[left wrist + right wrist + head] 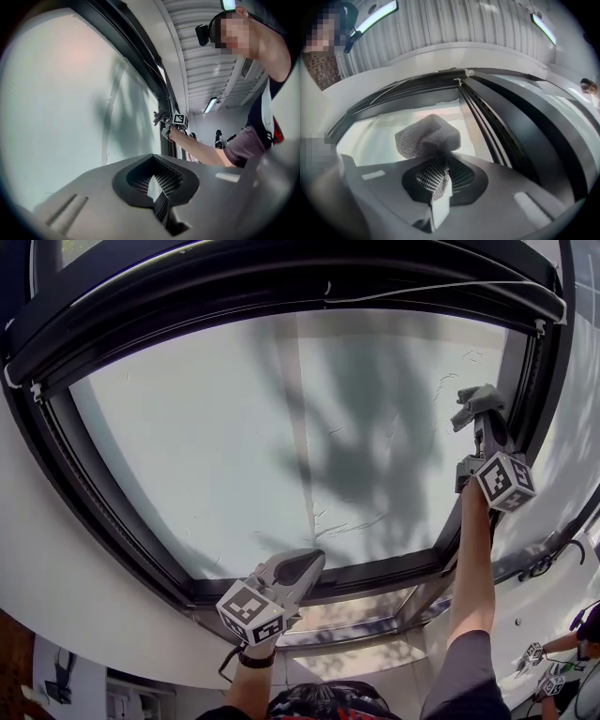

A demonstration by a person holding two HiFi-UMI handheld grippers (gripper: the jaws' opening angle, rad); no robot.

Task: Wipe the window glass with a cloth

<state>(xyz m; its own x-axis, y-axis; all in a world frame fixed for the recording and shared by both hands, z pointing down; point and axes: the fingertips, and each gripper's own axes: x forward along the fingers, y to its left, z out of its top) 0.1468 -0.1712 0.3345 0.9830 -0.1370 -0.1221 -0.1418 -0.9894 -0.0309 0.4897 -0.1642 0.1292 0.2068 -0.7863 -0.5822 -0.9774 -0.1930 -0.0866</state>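
Observation:
The window glass (234,437) is a large frosted pane in a black frame (122,549). My right gripper (475,412) is raised near the pane's right edge, shut on a crumpled grey cloth (472,399). In the right gripper view, the cloth (427,136) bulges out past the right gripper (438,176) towards the glass (375,136). My left gripper (302,567) hangs low by the bottom frame, shut and holding nothing. The left gripper view shows the left gripper (153,185), the glass (56,98), and, farther off, the right gripper (162,118) with the cloth (158,114).
A thin white cord (441,287) runs along the top frame. Below the main pane is a smaller lower pane (352,608). A dark handle (547,562) sits on the white wall at the right. Another person's hands with grippers (542,660) show at the bottom right.

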